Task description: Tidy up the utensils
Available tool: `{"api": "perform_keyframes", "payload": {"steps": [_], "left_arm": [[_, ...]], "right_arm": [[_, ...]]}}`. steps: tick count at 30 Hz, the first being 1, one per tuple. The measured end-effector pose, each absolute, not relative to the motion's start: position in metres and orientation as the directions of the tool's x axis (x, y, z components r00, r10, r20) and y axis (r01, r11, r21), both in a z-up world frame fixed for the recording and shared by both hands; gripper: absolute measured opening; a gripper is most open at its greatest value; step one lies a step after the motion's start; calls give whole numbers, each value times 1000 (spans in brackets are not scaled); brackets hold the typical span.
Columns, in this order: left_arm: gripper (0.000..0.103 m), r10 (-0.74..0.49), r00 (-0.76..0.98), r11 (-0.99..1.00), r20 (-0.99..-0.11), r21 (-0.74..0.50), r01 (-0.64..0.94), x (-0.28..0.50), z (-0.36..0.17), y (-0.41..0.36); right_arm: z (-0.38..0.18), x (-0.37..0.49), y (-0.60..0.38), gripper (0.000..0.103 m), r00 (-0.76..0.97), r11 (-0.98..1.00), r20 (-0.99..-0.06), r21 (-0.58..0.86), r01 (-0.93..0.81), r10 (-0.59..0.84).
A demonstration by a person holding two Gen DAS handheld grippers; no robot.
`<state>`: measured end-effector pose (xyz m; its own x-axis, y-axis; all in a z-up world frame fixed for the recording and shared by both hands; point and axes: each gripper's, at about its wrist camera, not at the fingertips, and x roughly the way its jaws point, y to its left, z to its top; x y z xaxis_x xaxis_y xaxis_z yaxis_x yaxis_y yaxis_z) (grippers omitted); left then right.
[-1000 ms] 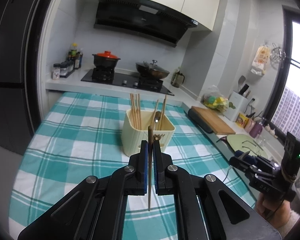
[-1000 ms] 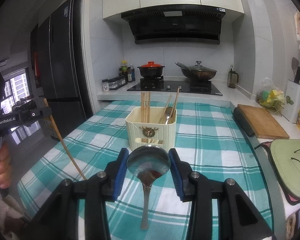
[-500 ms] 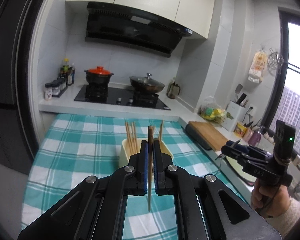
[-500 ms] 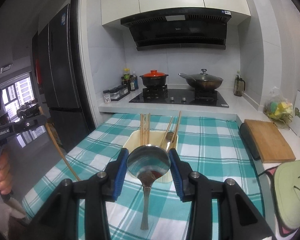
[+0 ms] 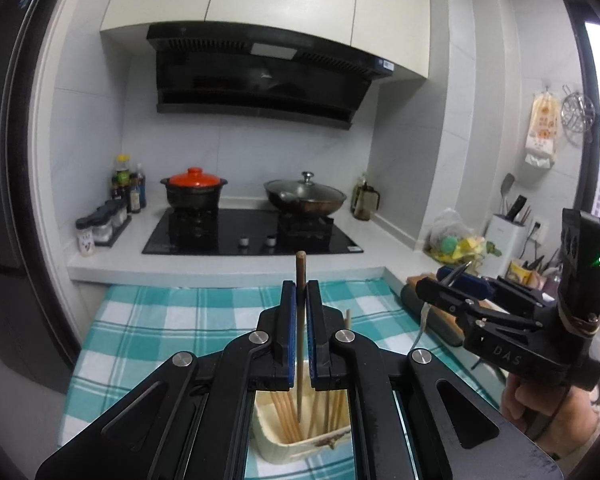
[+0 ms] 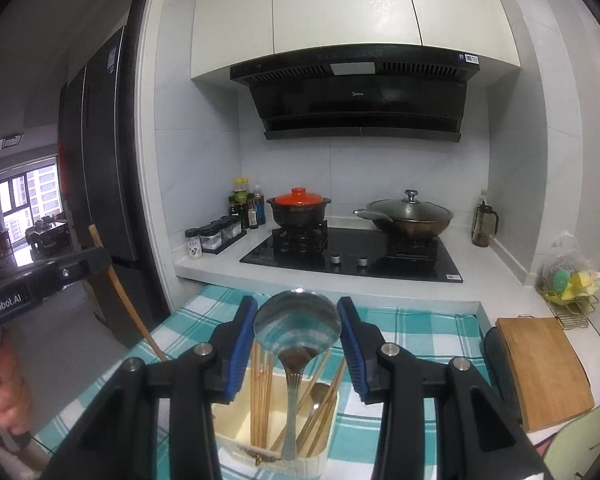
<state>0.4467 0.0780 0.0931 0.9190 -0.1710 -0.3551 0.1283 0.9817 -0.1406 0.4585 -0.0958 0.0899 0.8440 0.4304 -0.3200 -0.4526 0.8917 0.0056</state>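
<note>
My left gripper (image 5: 300,312) is shut on a single wooden chopstick (image 5: 300,336) held upright, its lower tip just above or inside the cream utensil holder (image 5: 300,446), which holds several chopsticks. My right gripper (image 6: 297,320) is shut on the bowl of a metal spoon (image 6: 296,322), whose handle hangs down into the same holder (image 6: 244,438), beside several chopsticks and another spoon. The right gripper shows in the left wrist view (image 5: 456,284). The left gripper's body (image 6: 40,280) and its chopstick (image 6: 128,304) show in the right wrist view.
The holder stands on a teal checked tablecloth (image 6: 428,332). Behind are a stove (image 6: 352,258) with an orange-lidded pot (image 6: 299,210) and a wok (image 6: 410,218), and spice jars (image 6: 214,236). A cutting board (image 6: 540,372) lies at the right, and a fridge (image 6: 96,184) stands at the left.
Both grippers have moved forward and over the holder, which now sits below them. The chopstick and the spoon handle now reach down into it. Both grips are unchanged.
</note>
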Motion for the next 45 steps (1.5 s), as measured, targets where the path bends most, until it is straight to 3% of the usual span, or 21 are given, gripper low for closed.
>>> {"api": "perform_keyframes", "payload": {"steps": [6, 18, 20, 21, 22, 25, 26, 28, 31, 33, 37, 38, 41, 45], "left_arm": [[3, -164, 875, 983, -456, -153, 105, 494, 43, 71], [4, -147, 767, 985, -625, -163, 56, 542, -33, 66], [9, -146, 764, 984, -628, -169, 49, 539, -34, 68], [20, -142, 768, 984, -624, -171, 43, 535, -32, 70], [38, -133, 775, 985, -618, -166, 36, 530, -28, 72], [61, -102, 814, 991, -572, -134, 29, 502, -9, 76], [64, -93, 828, 992, -553, -120, 32, 490, -1, 77], [83, -64, 854, 996, -516, -79, 27, 463, 14, 77], [101, -9, 894, 1000, -449, -3, 8, 414, 32, 70], [102, 28, 909, 999, -416, 41, -12, 382, 38, 61], [103, 106, 915, 990, -390, 125, -62, 332, 43, 41], [103, 123, 913, 987, -389, 143, -72, 321, 43, 37], [103, 164, 906, 980, -389, 165, -106, 292, 41, 29], [103, 206, 894, 977, -398, 138, -164, 256, 34, 30]], "right_arm": [[47, 508, -83, 41, 816, 891, -393, 16, -454, 423], [-45, 587, -74, 42, 653, 889, -629, 143, -435, 421], [-51, 593, -72, 42, 652, 897, -639, 149, -416, 408], [-52, 594, -72, 43, 652, 899, -640, 153, -410, 406], [-52, 596, -71, 44, 653, 901, -640, 156, -405, 405], [-37, 588, -78, 44, 670, 898, -612, 172, -406, 420], [-29, 581, -82, 48, 688, 901, -595, 164, -401, 415], [-9, 560, -92, 56, 733, 905, -543, 145, -399, 410], [23, 509, -104, 69, 800, 913, -457, 73, -401, 388], [41, 468, -110, 83, 839, 916, -395, 21, -400, 375], [62, 385, -119, 93, 910, 934, -272, -81, -347, 314], [63, 365, -121, 101, 923, 940, -246, -98, -327, 296], [65, 317, -128, 103, 943, 951, -194, -101, -293, 270], [55, 280, -136, 103, 955, 975, -230, -72, -210, 189]]}}
